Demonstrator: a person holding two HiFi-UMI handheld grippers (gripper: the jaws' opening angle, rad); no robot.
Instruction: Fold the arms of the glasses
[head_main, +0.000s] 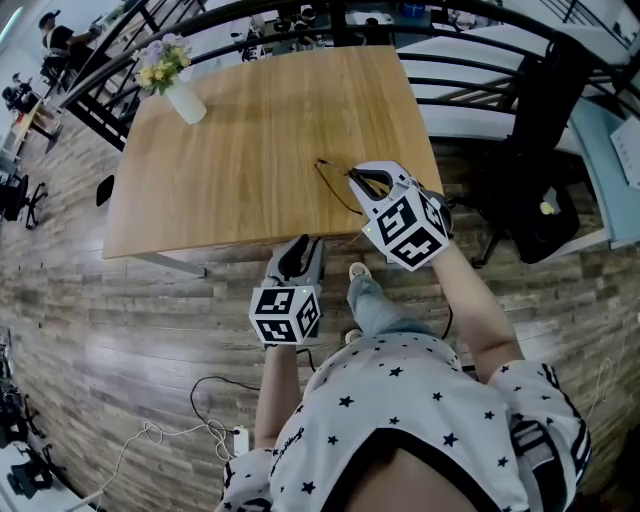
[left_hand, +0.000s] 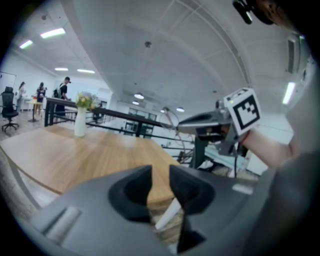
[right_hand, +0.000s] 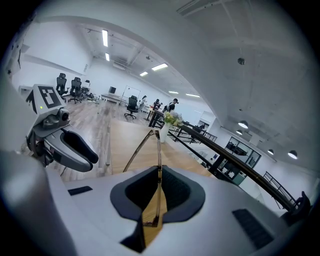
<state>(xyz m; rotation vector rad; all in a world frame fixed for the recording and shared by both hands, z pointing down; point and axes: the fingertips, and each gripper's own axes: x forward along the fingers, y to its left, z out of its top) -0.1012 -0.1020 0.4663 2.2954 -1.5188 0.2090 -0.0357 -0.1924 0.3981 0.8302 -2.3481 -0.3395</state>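
Wooden tabletop, one: white vase of flowers at its 10 o'clock corner. Your left hand-held gripper sits at 6 o'clock, just off the near edge, jaws apart, nothing between them. Glasses, thin-framed, hang above the tabletop at 5 o'clock, one arm angled outward. Your right hand-held gripper has its jaws clamped on the glasses.

- The left gripper has a grey body and dark jaw pads. Behind the jaws sits a white cube with black square markers.
- The right gripper is pale grey and carries a similar marker cube.
- Behind both grippers, the person wears a white short-sleeved shirt with small black stars, and blue jeans.
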